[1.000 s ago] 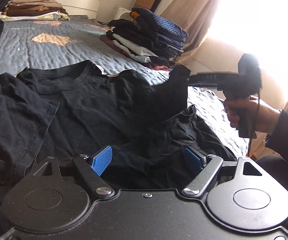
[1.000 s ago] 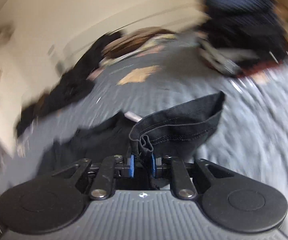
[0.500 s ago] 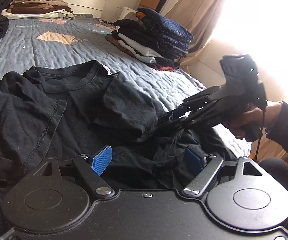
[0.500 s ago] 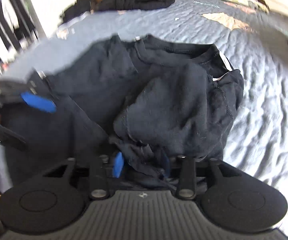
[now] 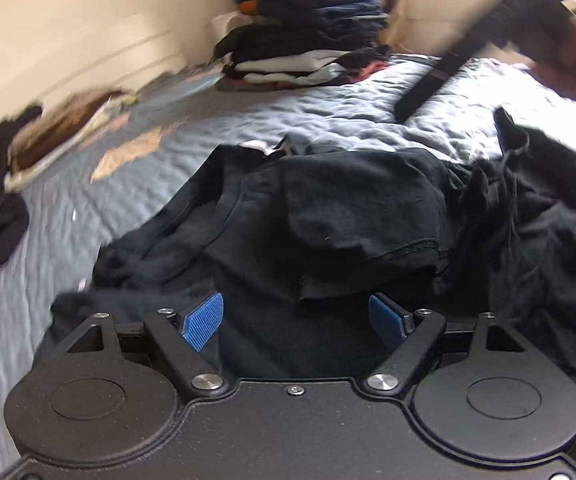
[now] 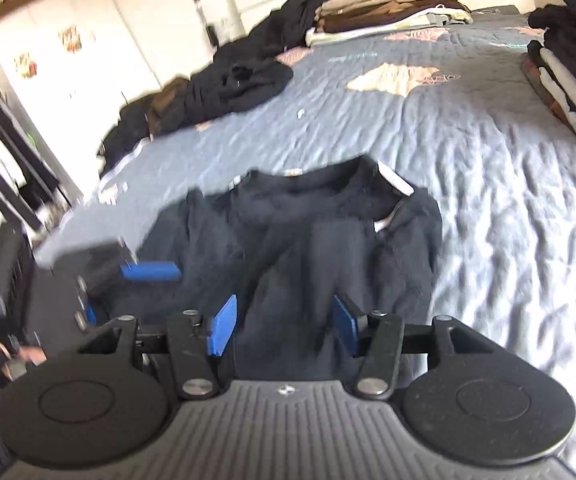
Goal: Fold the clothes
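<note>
Right wrist: black tee (image 6: pixel 320 240) on the bed (image 6: pixel 488 152), one sleeve folded inward. Soft, light, limp; best pinched at hem or shoulder seam. Right gripper (image 6: pixel 284 330) and left gripper (image 5: pixel 296 322) both spread, empty. One tee, two folded stacks (image 5: pixel 304 36) (image 6: pixel 384 12), one loose pile (image 6: pixel 224 84).

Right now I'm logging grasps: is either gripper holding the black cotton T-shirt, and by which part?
Neither. The left gripper and right gripper are both open over the black cotton T-shirt, pinching nothing.
</note>
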Demonstrator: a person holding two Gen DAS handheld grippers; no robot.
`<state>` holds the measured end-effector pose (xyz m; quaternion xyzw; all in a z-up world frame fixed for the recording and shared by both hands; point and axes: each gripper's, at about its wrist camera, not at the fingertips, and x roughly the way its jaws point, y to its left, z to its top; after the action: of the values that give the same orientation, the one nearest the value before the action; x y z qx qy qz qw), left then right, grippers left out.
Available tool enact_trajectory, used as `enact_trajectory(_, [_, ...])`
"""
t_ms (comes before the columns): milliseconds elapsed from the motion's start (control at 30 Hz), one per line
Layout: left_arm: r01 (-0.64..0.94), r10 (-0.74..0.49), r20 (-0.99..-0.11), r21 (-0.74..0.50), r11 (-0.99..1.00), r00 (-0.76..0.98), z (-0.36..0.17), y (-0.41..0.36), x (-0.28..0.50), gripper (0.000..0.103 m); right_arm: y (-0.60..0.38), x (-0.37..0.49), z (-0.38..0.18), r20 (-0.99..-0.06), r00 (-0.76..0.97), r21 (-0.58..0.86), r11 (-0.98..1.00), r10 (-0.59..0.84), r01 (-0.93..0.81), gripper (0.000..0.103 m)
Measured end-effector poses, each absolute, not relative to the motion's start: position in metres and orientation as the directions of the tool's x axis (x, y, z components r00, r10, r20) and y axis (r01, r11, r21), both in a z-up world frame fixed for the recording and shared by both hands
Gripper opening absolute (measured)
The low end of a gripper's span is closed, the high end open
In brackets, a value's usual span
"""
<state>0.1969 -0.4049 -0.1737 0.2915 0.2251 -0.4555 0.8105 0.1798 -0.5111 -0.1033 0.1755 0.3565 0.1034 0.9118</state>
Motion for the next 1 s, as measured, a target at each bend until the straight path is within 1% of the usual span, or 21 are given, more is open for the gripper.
enact_trajectory(100, [0.863,-0.616,-0.606,0.327,0.384,0.504,-0.183,-0.414,0.188,0.079,-0.520,0.177,-0.117,-0.563,0.749,0.455,0.888,0.348,-0.071,0.053])
enact_trajectory(133, [0.861,-0.622,-0.596,0.346,0.372,0.508,-0.185,-0.417,0.184,0.079,-0.521,0.176,-0.121,-0.566,0.744,0.457,0.886,0.356,-0.076,0.054])
enact_trajectory(233, [0.851,-0.631,-0.573,0.391,0.350,0.523,-0.189,-0.425,0.179,0.078,-0.516,0.179,-0.130,-0.631,0.695,0.413,0.908,0.345,-0.076,0.054])
enact_trajectory(300, [0.838,-0.630,-0.558,0.423,0.345,0.541,-0.192,-0.428,0.178,0.078,-0.517,0.178,-0.132,-0.634,0.689,0.416,0.906,0.350,-0.078,0.055])
enact_trajectory(400, [0.816,-0.628,-0.533,0.470,0.337,0.567,-0.196,-0.433,0.176,0.072,-0.523,0.175,-0.131,-0.635,0.694,0.416,0.907,0.338,-0.061,0.056])
enact_trajectory(433, [0.808,-0.627,-0.525,0.485,0.335,0.575,-0.198,-0.434,0.175,0.067,-0.524,0.174,-0.131,-0.638,0.696,0.408,0.911,0.329,-0.057,0.057])
enact_trajectory(500, [0.791,-0.626,-0.508,0.515,0.330,0.592,-0.201,-0.438,0.174,0.053,-0.528,0.172,-0.131,-0.642,0.699,0.406,0.913,0.314,-0.037,0.058])
enact_trajectory(533, [0.779,-0.619,-0.497,0.521,0.348,0.608,-0.200,-0.439,0.177,0.039,-0.530,0.171,-0.132,-0.644,0.700,0.402,0.915,0.307,-0.031,0.058])
enact_trajectory(567, [0.768,-0.609,-0.488,0.523,0.370,0.626,-0.199,-0.439,0.181,0.034,-0.531,0.171,-0.132,-0.647,0.701,0.394,0.919,0.301,-0.031,0.059])
enact_trajectory(633, [0.773,-0.593,-0.514,0.527,0.352,0.620,-0.200,-0.443,0.187,0.034,-0.532,0.173,-0.136,-0.657,0.695,0.384,0.923,0.292,-0.025,0.060])
enact_trajectory(700, [0.798,-0.563,-0.578,0.522,0.302,0.591,-0.204,-0.450,0.191,0.034,-0.533,0.176,-0.138,-0.665,0.690,0.380,0.925,0.286,-0.017,0.060])
enact_trajectory(800, [0.786,-0.561,-0.565,0.537,0.307,0.605,-0.208,-0.450,0.189,0.035,-0.534,0.177,-0.140,-0.672,0.687,0.378,0.926,0.275,0.000,0.060])
enact_trajectory(833, [0.787,-0.562,-0.562,0.529,0.319,0.606,-0.208,-0.449,0.191,0.034,-0.534,0.178,-0.139,-0.672,0.687,0.378,0.926,0.277,-0.004,0.060])
enact_trajectory(900, [0.790,-0.557,-0.566,0.505,0.348,0.608,-0.207,-0.448,0.198,0.010,-0.533,0.178,-0.139,-0.673,0.686,0.375,0.927,0.276,-0.006,0.061])
enact_trajectory(933, [0.791,-0.559,-0.564,0.490,0.366,0.608,-0.204,-0.444,0.200,0.004,-0.532,0.178,-0.139,-0.674,0.686,0.372,0.928,0.275,-0.007,0.061])
enact_trajectory(1000, [0.789,-0.569,-0.548,0.463,0.404,0.613,-0.192,-0.431,0.203,0.002,-0.532,0.178,-0.139,-0.673,0.687,0.373,0.928,0.275,-0.007,0.061])
